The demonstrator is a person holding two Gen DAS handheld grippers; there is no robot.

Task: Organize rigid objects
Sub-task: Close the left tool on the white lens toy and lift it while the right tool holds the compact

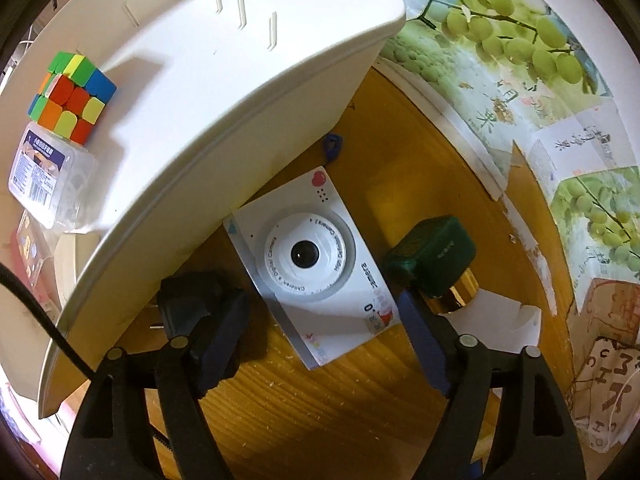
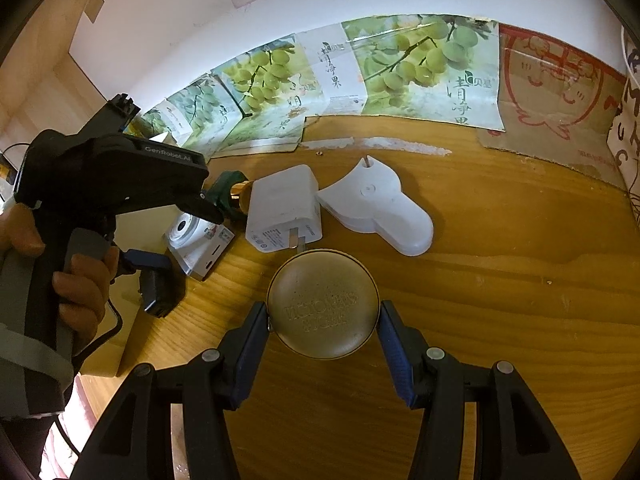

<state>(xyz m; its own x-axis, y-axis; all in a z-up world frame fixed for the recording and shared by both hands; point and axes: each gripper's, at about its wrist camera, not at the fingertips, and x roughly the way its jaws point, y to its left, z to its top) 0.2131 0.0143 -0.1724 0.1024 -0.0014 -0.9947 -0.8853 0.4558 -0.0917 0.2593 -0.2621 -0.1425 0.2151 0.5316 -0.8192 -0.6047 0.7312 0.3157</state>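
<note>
Barely started — cube (image 1: 72, 96) sits in the white bin (image 1: 224, 92), left tool (image 1: 320, 320) spread wide over the toy camera (image 1: 308, 260), right tool (image 2: 324, 320) clamped on the round tin (image 2: 323, 304), charger (image 2: 282, 208) left on counter (image 2: 480, 300).

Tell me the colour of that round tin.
Dull olive-gold round tin; right wrist view shows it best.

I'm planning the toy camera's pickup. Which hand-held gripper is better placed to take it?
Left. The left hand-held gripper points down with open jaws either side of the white toy camera. The right hand-held gripper is already clamped on the round tin.
</note>
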